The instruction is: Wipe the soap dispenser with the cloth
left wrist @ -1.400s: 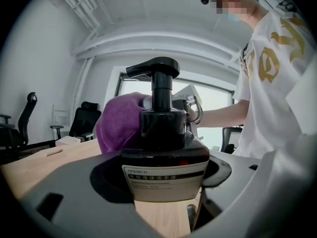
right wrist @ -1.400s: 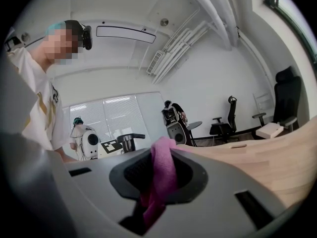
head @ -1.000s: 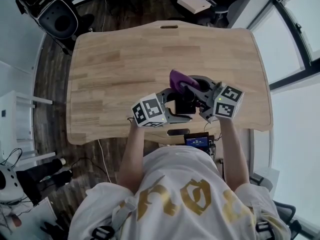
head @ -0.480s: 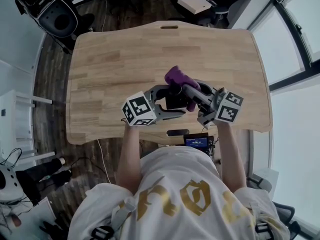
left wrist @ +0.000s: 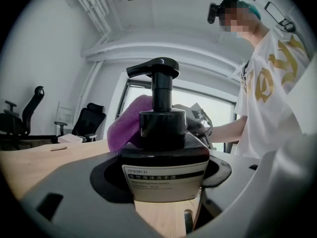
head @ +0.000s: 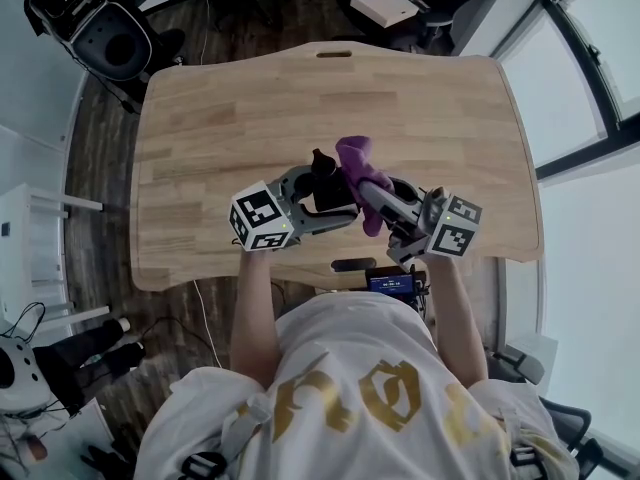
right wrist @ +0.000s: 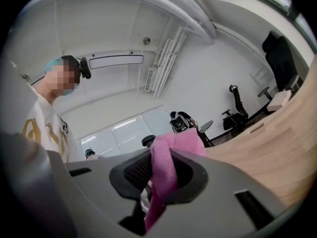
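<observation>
Both hands are loaded: left claw (head: 333,194) grips the soap dispenser (left wrist: 165,148), right claw (head: 368,190) pinches the cloth (right wrist: 167,166); best to sweep firmly around it.

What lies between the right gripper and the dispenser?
The cloth, pinched in the jaws of the right gripper, sits just behind the dispenser; the left gripper view shows it.

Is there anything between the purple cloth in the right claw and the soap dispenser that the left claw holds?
Nothing visible stands between them. The right claw holds the purple cloth right at the far side of the black soap dispenser, seemingly touching it, while the left claw grips the bottle.
</observation>
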Tool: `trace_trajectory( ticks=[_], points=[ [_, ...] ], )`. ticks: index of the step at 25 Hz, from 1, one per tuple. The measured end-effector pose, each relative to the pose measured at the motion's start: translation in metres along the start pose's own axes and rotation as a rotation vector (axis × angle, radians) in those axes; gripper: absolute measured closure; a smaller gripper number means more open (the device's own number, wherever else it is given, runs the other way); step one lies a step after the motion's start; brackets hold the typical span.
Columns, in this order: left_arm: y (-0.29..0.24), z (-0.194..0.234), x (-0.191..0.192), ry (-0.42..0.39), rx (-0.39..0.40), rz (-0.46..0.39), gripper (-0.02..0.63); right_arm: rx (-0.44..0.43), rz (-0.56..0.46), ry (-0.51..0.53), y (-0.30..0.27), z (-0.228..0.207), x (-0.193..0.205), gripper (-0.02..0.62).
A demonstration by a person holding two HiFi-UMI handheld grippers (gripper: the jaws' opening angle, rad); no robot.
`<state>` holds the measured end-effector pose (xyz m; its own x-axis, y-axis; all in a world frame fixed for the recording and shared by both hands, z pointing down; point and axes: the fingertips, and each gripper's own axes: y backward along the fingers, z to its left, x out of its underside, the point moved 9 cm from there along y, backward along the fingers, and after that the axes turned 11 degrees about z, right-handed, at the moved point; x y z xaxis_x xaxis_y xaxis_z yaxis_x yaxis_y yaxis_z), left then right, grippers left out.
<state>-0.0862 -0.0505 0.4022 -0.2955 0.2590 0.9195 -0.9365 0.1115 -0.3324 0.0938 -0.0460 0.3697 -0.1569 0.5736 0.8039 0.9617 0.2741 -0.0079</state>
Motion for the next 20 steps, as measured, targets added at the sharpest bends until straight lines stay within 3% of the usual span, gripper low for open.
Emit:
trace_trajectory(
  ticks=[6, 12, 14, 20],
  points=[
    [0.006, 0.004, 0.002, 0.015, -0.028, -0.012, 0.250, -0.081, 0.014, -0.015, -0.002, 0.007, 0.005, 0.544],
    [0.013, 0.006, 0.001, 0.034, -0.037, -0.058, 0.250, -0.219, 0.038, -0.047, -0.003, 0.013, 0.010, 0.545],
    [0.016, 0.007, 0.000, 0.039, -0.034, -0.073, 0.250, -0.209, 0.034, -0.038, -0.002, 0.012, 0.010, 0.545],
    [0.015, 0.006, -0.001, 0.043, -0.015, -0.074, 0.250, -0.058, 0.013, -0.042, 0.003, -0.006, 0.009, 0.545]
  ],
)
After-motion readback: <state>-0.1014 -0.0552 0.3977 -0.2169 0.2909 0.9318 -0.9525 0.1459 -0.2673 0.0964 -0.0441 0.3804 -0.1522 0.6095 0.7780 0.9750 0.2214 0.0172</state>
